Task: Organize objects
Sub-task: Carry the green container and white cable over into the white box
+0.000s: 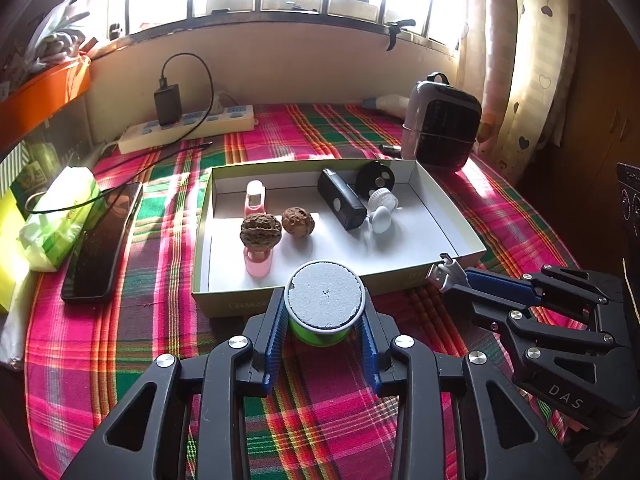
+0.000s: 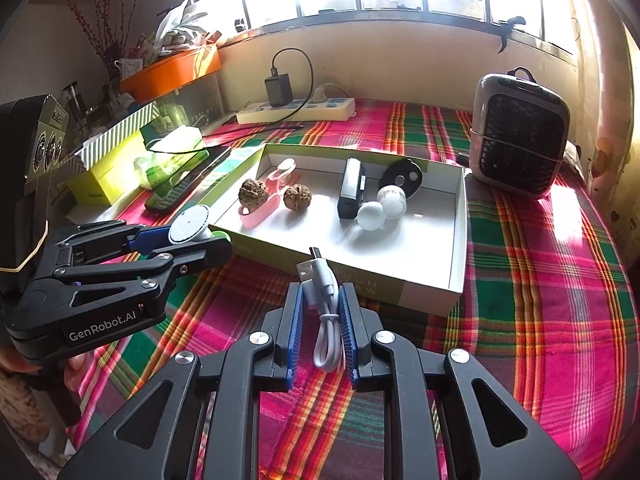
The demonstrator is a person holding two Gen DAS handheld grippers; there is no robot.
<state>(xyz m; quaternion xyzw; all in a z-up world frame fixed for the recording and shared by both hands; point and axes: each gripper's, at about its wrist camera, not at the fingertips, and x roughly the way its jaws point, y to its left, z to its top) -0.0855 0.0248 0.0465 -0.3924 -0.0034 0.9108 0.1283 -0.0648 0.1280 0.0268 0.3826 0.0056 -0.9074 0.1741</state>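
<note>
With both loads riding just short of the near wall of the shallow white cardboard box, we have two drops to get right. Our left gripper is pinching the squat green cylinder with the flat grey lid by its smooth round sides, and that is the worry: ribbed blue pads on a curved plastic wall could let it roll out early and bounce on the plaid tablecloth.

Our right gripper is clamped on the folded white USB cable, its metal plug poking past the fingertips toward the box's near edge. A limp, rubbery loop like that could snag the rim or spring open on release.

Inside, it's crowded toward the far wall: two wrinkled brown walnuts, a glossy pink plastic clip, a matte black rectangular block, a black disc and white rounded knobs. The walnuts look ready to roll if our cylinder lands near the left wall; the near right corner looks safest.
</note>
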